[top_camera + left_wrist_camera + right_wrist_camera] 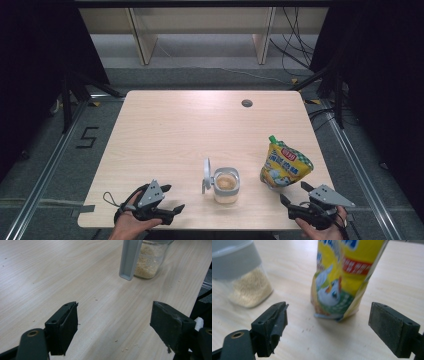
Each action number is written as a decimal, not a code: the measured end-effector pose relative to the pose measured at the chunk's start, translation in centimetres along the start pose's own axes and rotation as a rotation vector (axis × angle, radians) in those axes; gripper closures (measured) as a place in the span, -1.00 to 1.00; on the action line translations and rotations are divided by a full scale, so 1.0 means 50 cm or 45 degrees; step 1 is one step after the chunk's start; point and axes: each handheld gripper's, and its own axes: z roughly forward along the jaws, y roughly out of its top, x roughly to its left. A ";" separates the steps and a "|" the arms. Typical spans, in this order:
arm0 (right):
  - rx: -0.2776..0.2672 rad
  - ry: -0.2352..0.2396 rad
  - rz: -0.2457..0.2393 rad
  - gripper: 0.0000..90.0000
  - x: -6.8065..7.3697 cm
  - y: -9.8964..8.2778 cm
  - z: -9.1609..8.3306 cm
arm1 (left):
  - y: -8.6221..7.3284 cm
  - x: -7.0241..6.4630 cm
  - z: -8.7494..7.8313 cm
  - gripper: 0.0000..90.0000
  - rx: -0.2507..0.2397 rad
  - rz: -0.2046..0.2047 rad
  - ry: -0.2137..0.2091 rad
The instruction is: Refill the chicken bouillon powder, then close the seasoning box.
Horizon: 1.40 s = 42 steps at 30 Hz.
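A clear jar (226,185) of beige granules stands near the table's front edge, its grey flip lid (206,175) raised on its left side. To its right a yellow printed pouch (285,165) stands upright with a green top. My left gripper (174,197) rests at the front left, open and empty, its jaws pointing toward the jar (150,260) and lid (130,258). My right gripper (293,192) sits at the front right, open, just short of the pouch (344,277). Nothing lies between its jaws, and the jar (244,277) shows to the left.
The light wooden table (175,130) has a round cable hole (246,103) at the back right. Small crumbs (125,347) lie on the wood near my left gripper (115,327). Metal rails and cables run on the floor around the table.
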 end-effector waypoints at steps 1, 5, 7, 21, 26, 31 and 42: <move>0.015 0.008 0.011 -0.64 0.003 -0.001 -0.001 | 0.001 0.003 -0.003 -0.52 0.021 0.033 -0.001; 0.039 0.016 -0.020 -0.64 0.013 -0.005 -0.001 | 0.005 0.001 -0.005 -0.52 0.010 0.005 -0.007; 0.056 0.025 -0.018 -0.64 0.017 -0.007 -0.002 | 0.007 0.001 -0.007 -0.52 0.026 0.009 -0.024; 0.099 0.024 -0.046 -0.58 0.025 -0.009 0.000 | 0.052 -0.012 -0.016 0.73 -0.056 0.114 -0.039; 0.109 0.022 -0.013 -0.57 0.032 -0.007 -0.004 | 0.067 -0.020 -0.008 0.98 -0.060 0.150 -0.072; 0.092 0.025 -0.053 -0.55 0.033 -0.005 -0.002 | 0.092 -0.022 -0.009 0.98 -0.057 0.176 -0.068; 0.108 0.045 -0.056 -0.55 0.034 -0.006 0.002 | 0.141 -0.022 0.014 0.98 -0.061 0.200 -0.101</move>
